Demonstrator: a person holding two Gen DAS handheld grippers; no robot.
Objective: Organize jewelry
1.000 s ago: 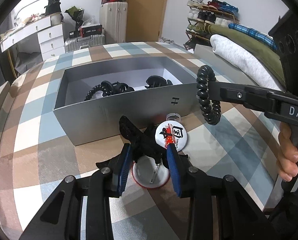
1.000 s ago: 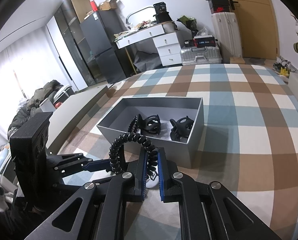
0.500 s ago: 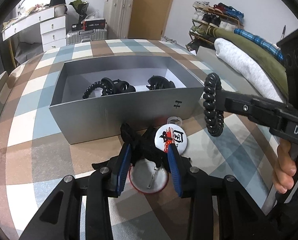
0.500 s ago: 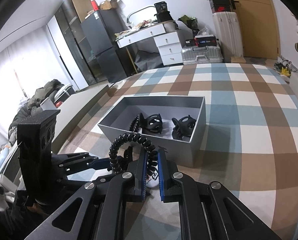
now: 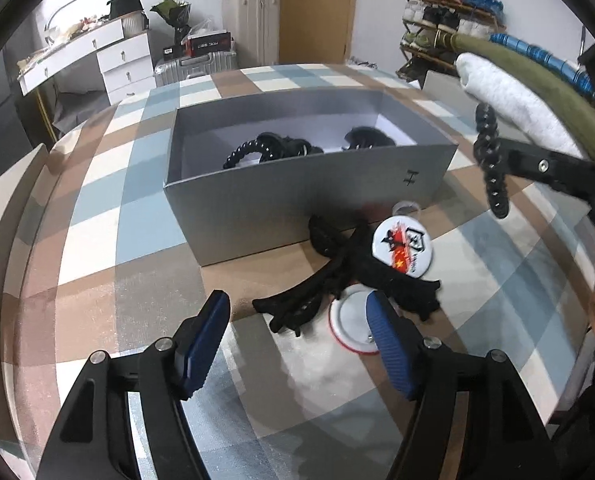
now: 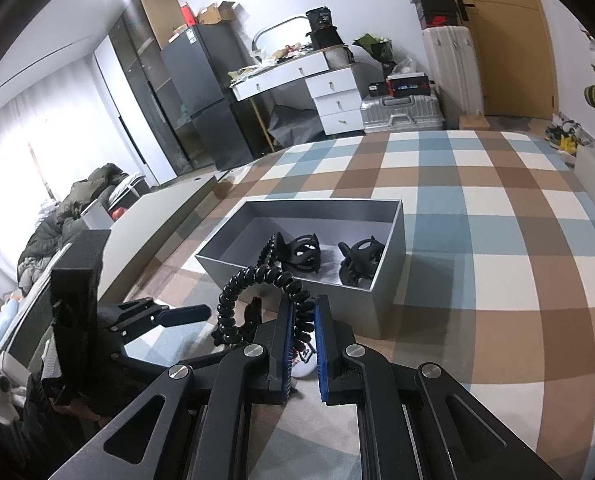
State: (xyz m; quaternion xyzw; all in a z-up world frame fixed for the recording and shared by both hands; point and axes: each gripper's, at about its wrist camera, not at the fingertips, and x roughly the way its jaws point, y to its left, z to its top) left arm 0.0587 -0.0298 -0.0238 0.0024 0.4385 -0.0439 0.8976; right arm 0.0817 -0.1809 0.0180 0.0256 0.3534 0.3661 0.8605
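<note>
Left tongs [image 5: 297, 332] gape wide and empty, while right tongs [image 6: 302, 320] are clamped tight, raised to their right.

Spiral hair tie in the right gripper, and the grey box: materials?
Spiral hair tie: looks like glossy black plastic or rubbery coil, with highlights on each loop; held by the right gripper. Grey box: probably matte silver-grey paperboard, with thin straight walls, sharp folded corners and a white inside.

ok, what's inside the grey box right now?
The grey box holds two black hair claws and a black coil hair tie. Its near wall hides the floor closest to the grippers.
</note>
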